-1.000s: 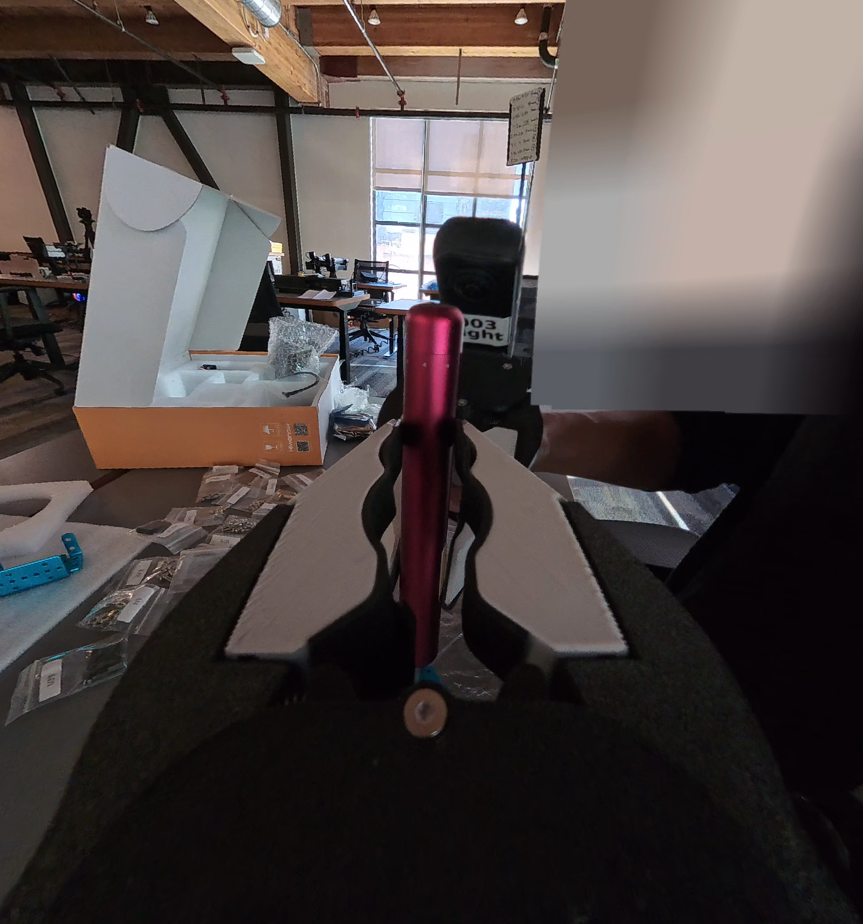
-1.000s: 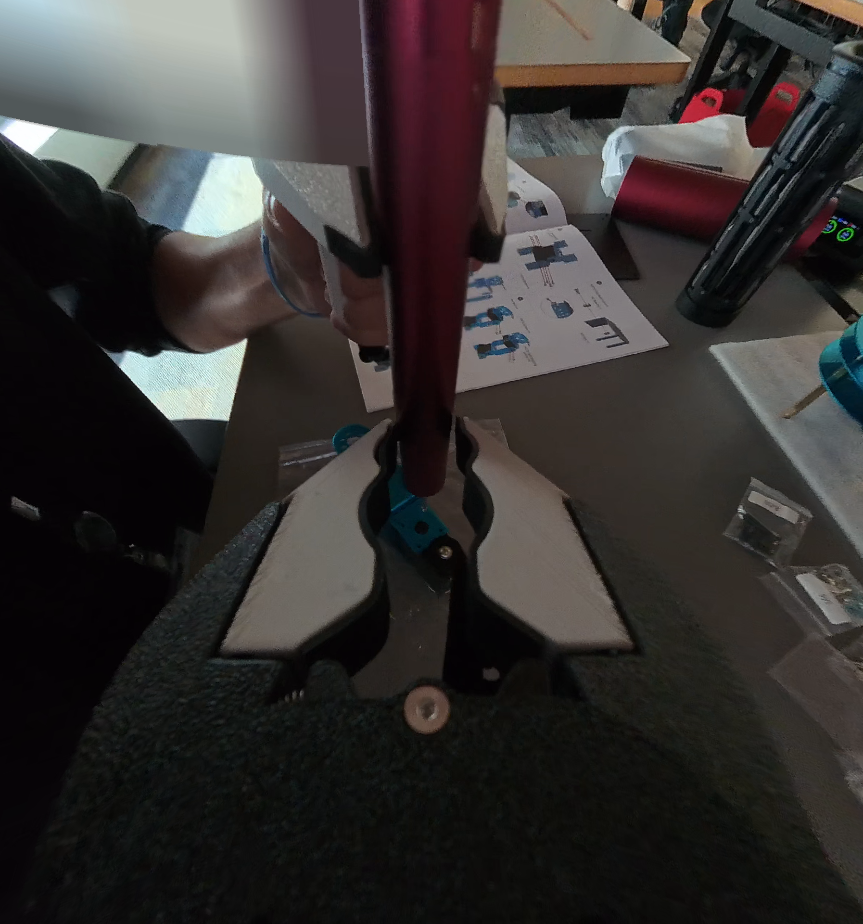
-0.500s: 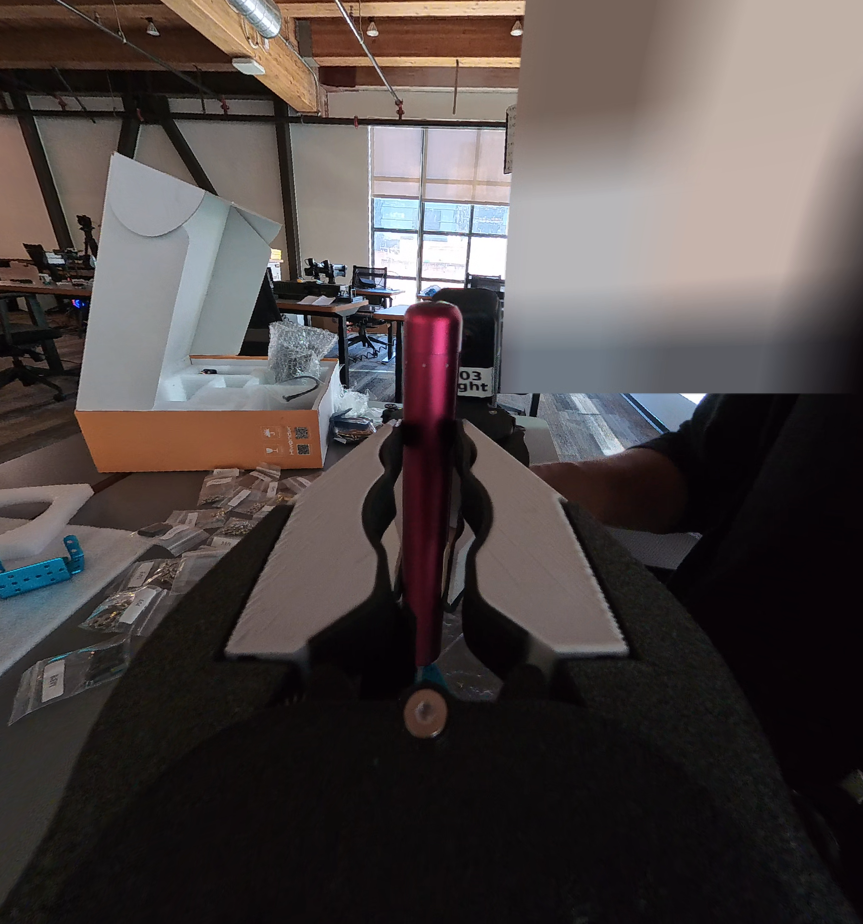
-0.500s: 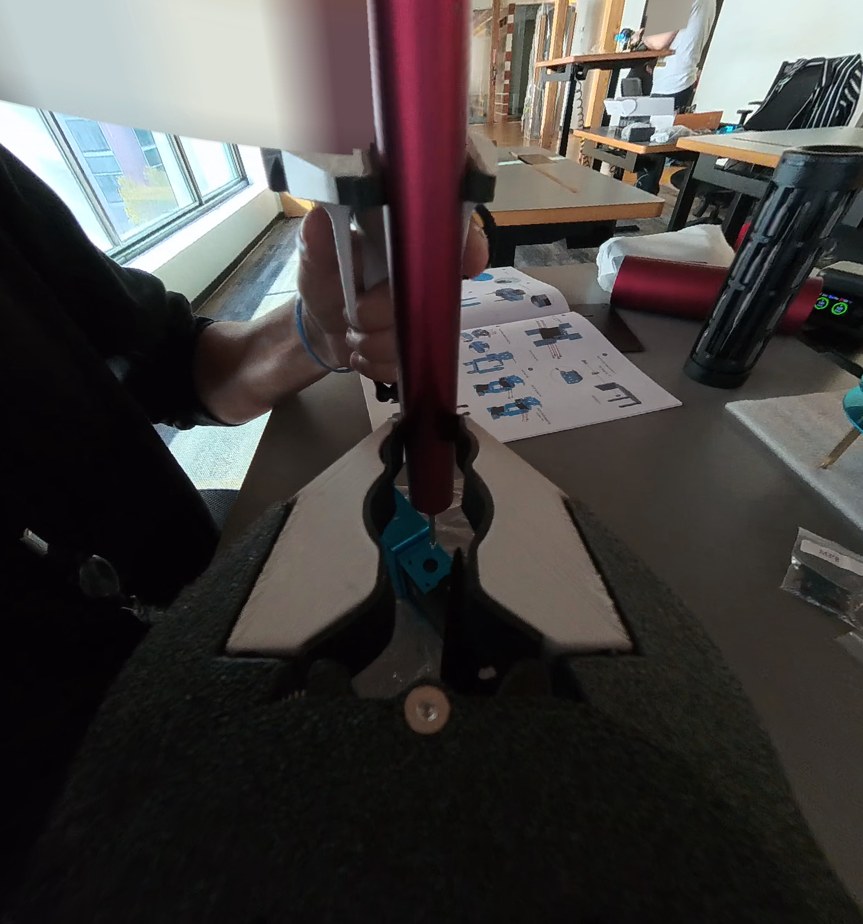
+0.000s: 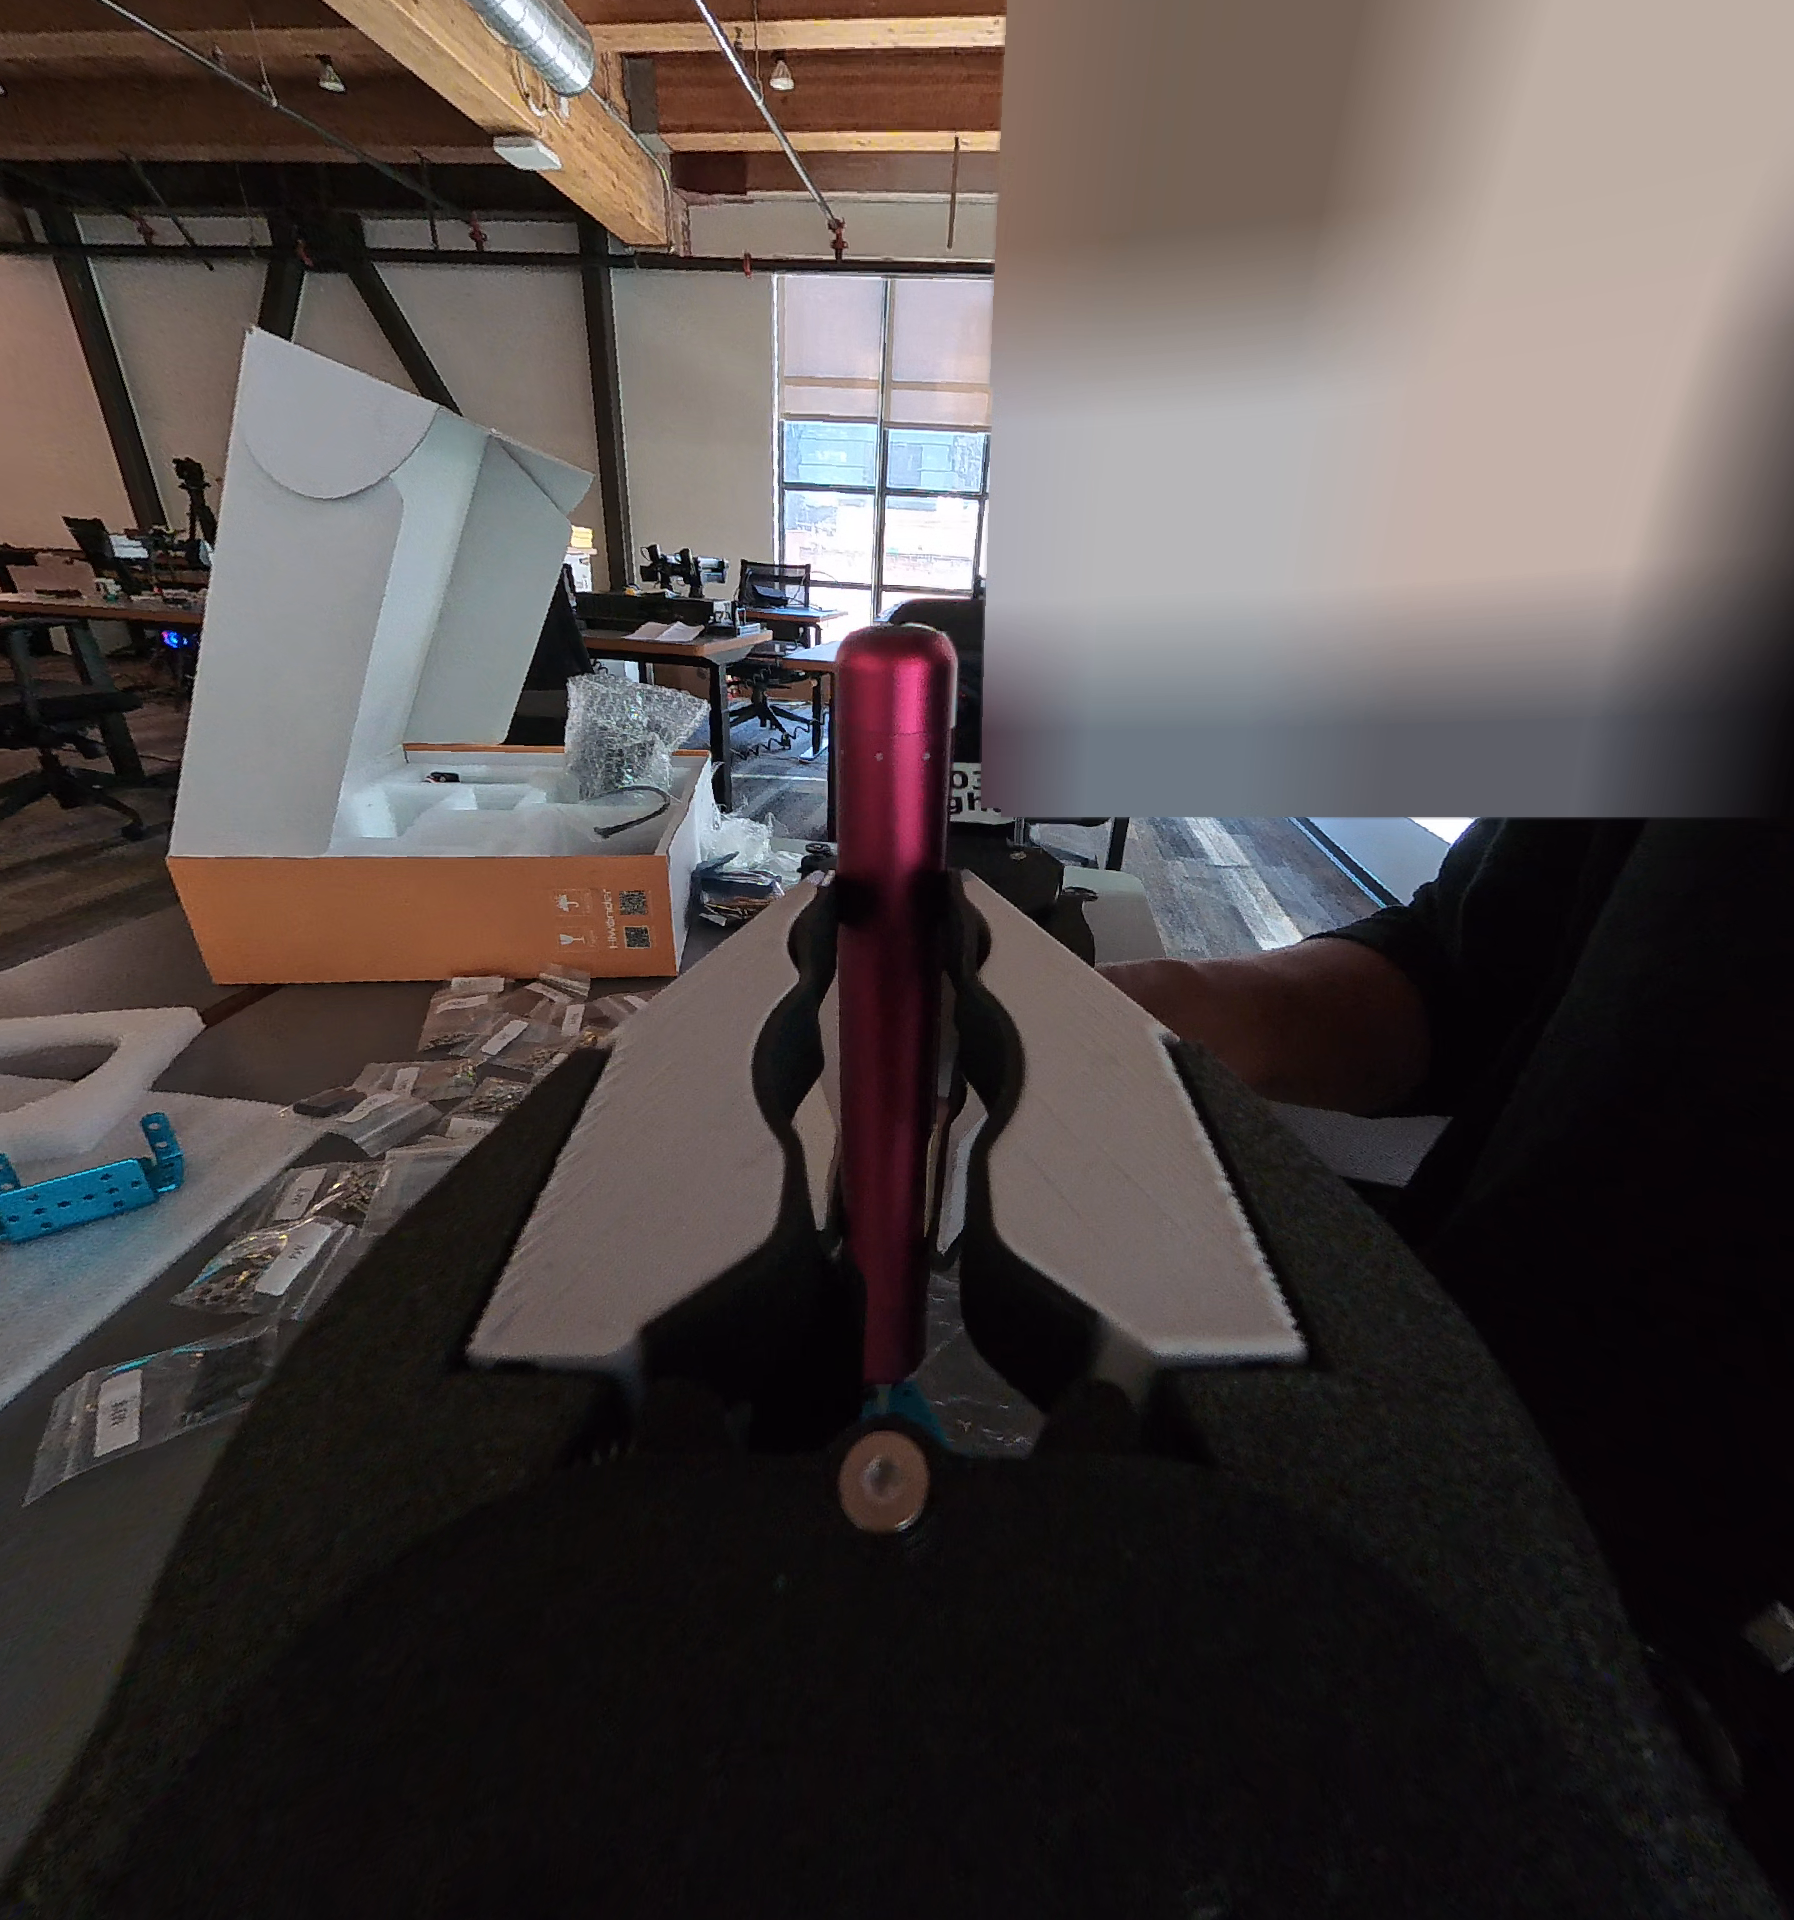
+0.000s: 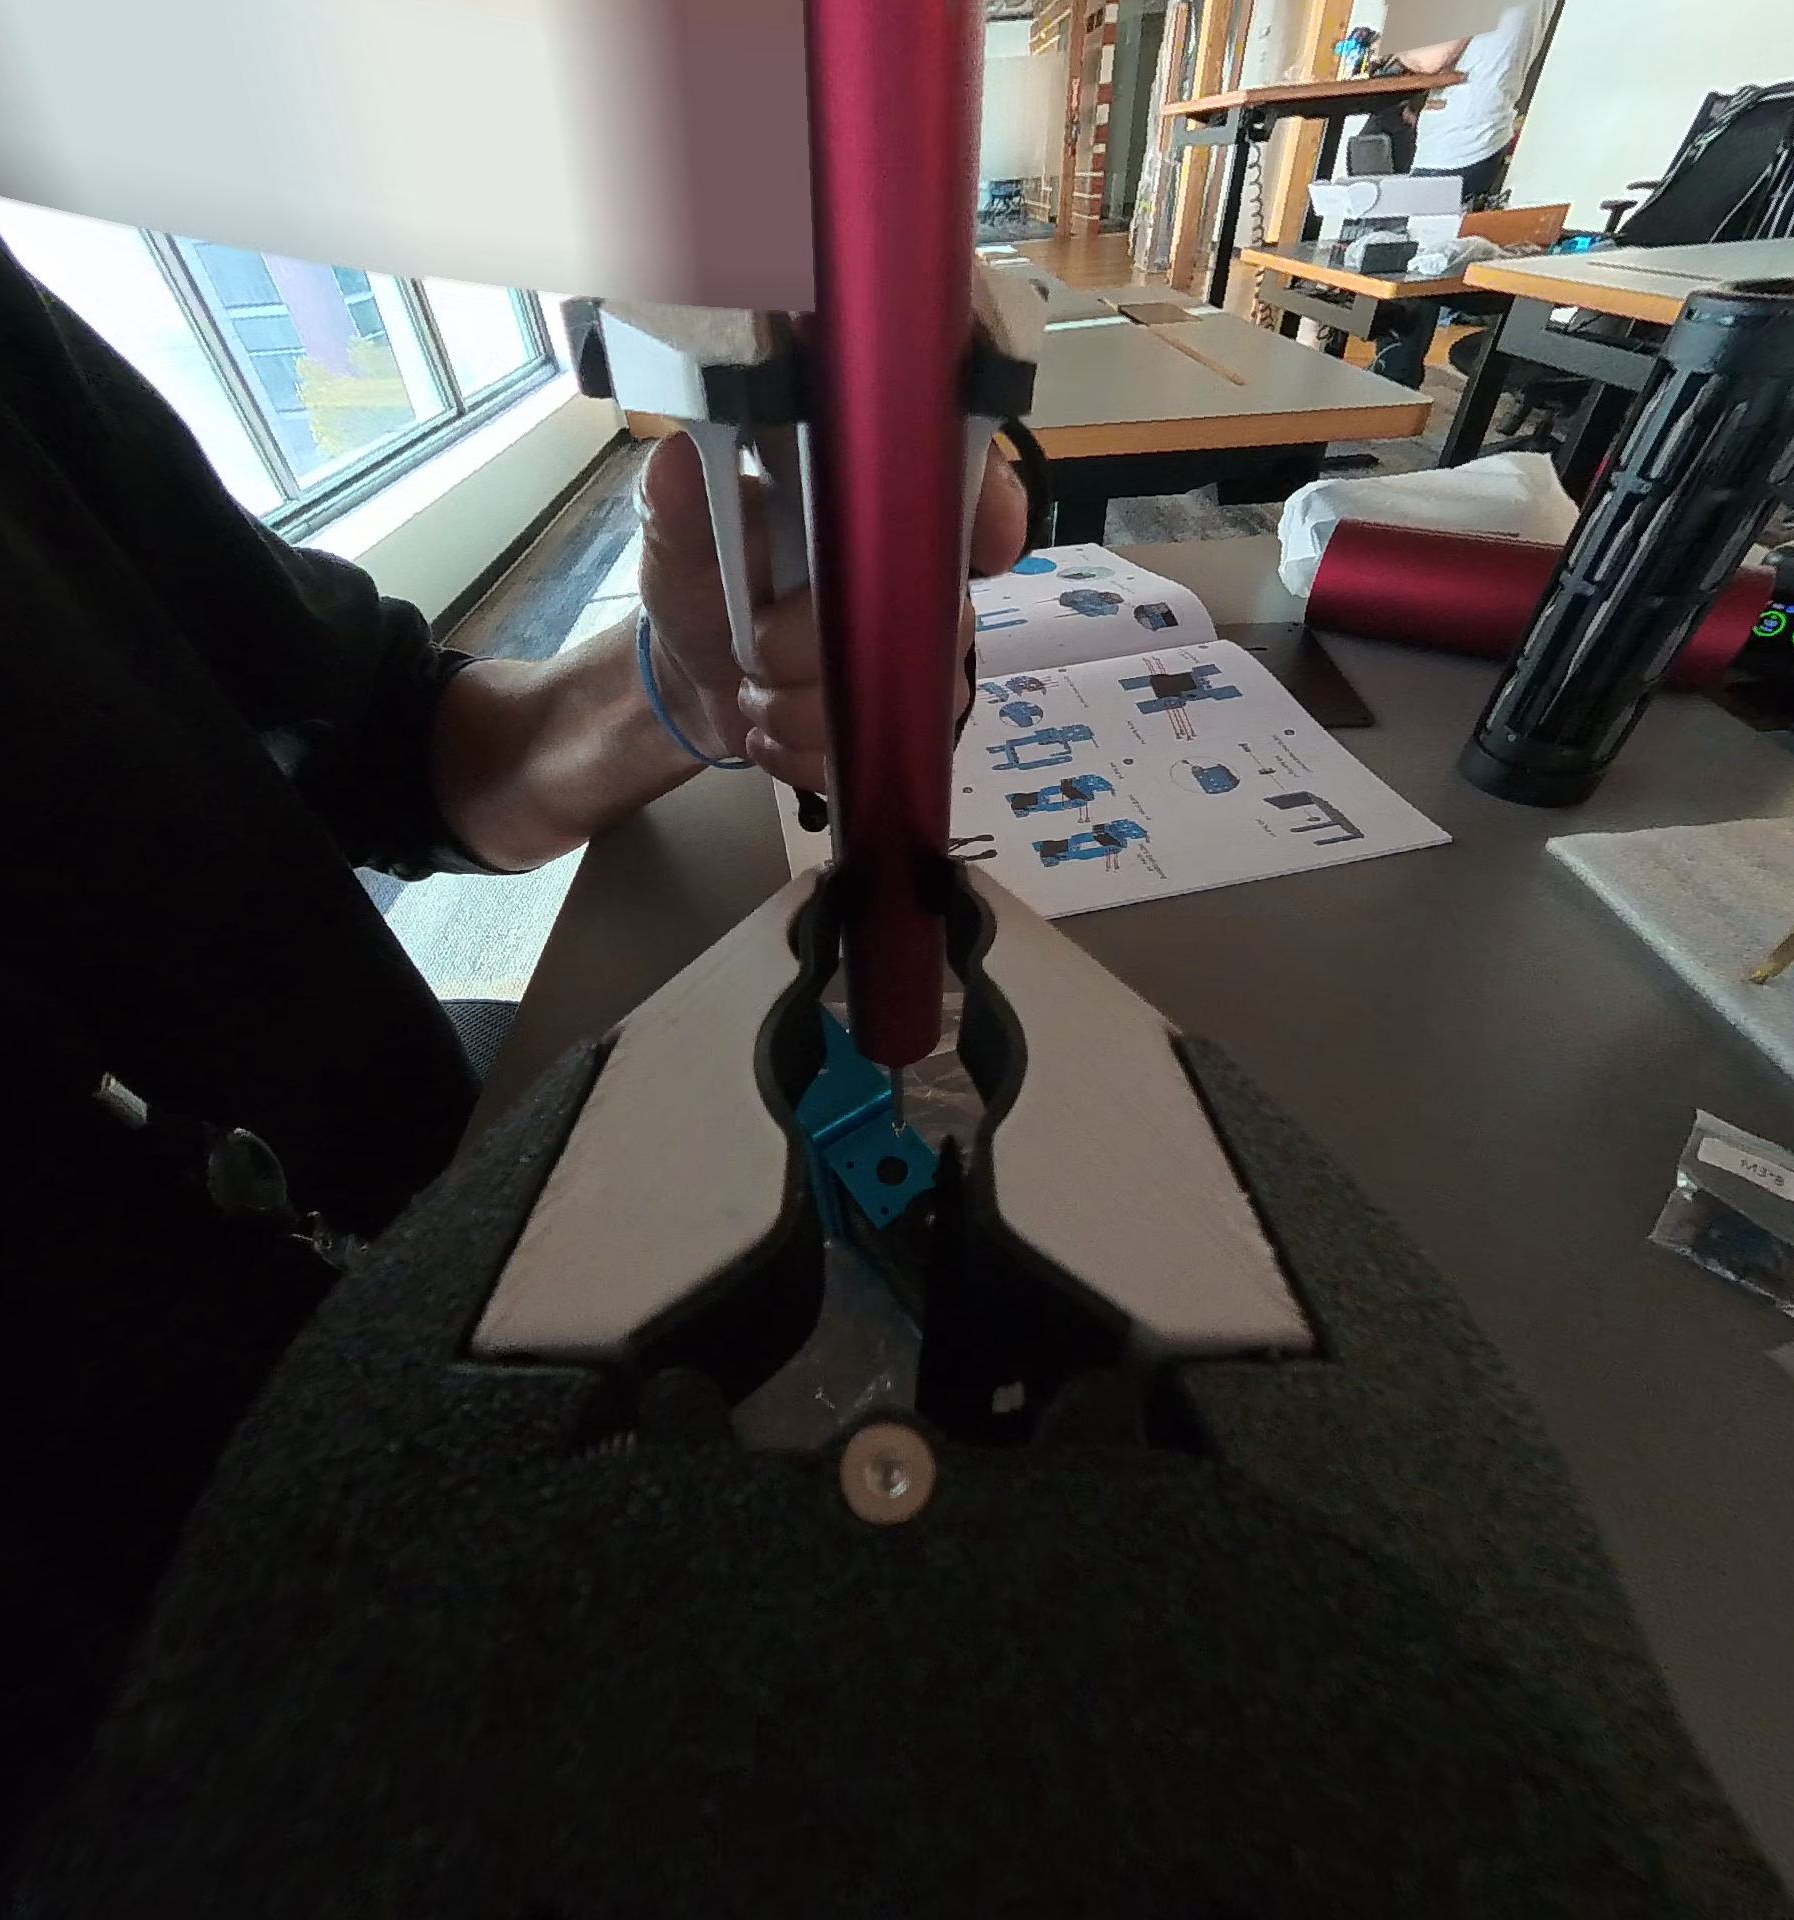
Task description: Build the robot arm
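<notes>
My left gripper is shut on a magenta metal screwdriver and holds it upright. In the right wrist view the left gripper grips the screwdriver from above. The screwdriver's thin bit comes down onto a small blue metal bracket. My right gripper is shut on that bracket, which sits deep between its fingers above the dark table. A bit of the blue bracket shows under the screwdriver in the left wrist view. A hand holds the left gripper.
An open orange-and-white box, several small hardware bags and a blue U-bracket on white foam lie to the left. An open instruction booklet, a black cylinder, a red tube and another bag lie to the right. My right fingertips sit around 8 cm from my left ones. Both grippers' tips are roughly 35 cm from the black cylinder.
The right wrist view has tilted up, showing more of the room. The screwdriver's bit has come to rest on the blue bracket. In the left wrist view the right gripper has dropped lower.
</notes>
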Demonstrator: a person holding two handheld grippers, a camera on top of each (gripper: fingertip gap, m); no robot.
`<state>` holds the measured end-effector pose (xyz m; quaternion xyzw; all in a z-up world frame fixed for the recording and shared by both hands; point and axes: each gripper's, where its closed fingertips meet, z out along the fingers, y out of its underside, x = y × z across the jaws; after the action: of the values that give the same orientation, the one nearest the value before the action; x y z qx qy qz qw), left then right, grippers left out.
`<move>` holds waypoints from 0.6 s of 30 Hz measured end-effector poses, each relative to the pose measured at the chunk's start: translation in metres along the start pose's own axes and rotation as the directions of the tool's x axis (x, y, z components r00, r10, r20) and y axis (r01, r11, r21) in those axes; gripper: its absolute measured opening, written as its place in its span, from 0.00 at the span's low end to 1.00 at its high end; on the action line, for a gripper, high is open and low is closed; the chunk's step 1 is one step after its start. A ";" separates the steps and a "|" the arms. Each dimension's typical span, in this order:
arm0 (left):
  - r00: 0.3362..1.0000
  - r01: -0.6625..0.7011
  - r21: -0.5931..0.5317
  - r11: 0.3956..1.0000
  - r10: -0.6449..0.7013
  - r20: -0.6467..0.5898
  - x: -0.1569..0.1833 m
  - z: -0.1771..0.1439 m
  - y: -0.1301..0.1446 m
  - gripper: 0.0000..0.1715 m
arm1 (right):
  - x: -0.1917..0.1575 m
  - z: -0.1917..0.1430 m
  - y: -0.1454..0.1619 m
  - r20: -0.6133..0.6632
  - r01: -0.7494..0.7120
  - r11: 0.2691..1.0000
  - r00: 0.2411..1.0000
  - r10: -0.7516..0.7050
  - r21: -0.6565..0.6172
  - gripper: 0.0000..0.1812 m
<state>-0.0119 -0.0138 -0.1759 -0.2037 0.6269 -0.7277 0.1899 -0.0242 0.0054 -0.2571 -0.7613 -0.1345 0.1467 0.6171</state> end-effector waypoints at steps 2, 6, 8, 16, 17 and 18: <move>1.000 0.003 0.004 1.000 -0.003 0.003 -0.001 0.000 0.000 0.11 | 0.001 0.000 0.000 -0.001 -0.002 1.000 1.000 0.002 -0.002 0.11; 1.000 0.012 0.012 1.000 -0.012 0.002 -0.001 -0.001 0.000 0.11 | 0.001 0.000 -0.001 0.001 -0.069 0.997 0.998 0.069 0.039 0.11; 1.000 0.007 0.012 1.000 -0.007 -0.004 0.001 -0.001 0.000 0.11 | -0.001 -0.001 -0.002 0.033 -0.104 0.992 0.994 0.102 0.074 0.12; 1.000 0.018 0.019 1.000 -0.018 0.007 -0.003 -0.003 -0.001 0.11 | 0.000 0.000 -0.002 0.028 -0.086 0.990 0.996 0.083 0.113 0.11; 1.000 0.019 0.020 1.000 -0.019 0.009 -0.004 -0.003 -0.001 0.11 | 0.001 0.000 -0.002 0.025 -0.086 0.990 0.996 0.084 0.110 0.11; 1.000 0.017 0.020 1.000 -0.018 0.012 -0.004 -0.003 -0.001 0.11 | 0.001 0.000 -0.002 0.019 -0.082 0.991 0.997 0.080 0.108 0.11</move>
<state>-0.0102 -0.0090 -0.1758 -0.2116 0.6166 -0.7343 0.1892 -0.0235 0.0061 -0.2555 -0.7303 -0.0999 0.1843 0.6502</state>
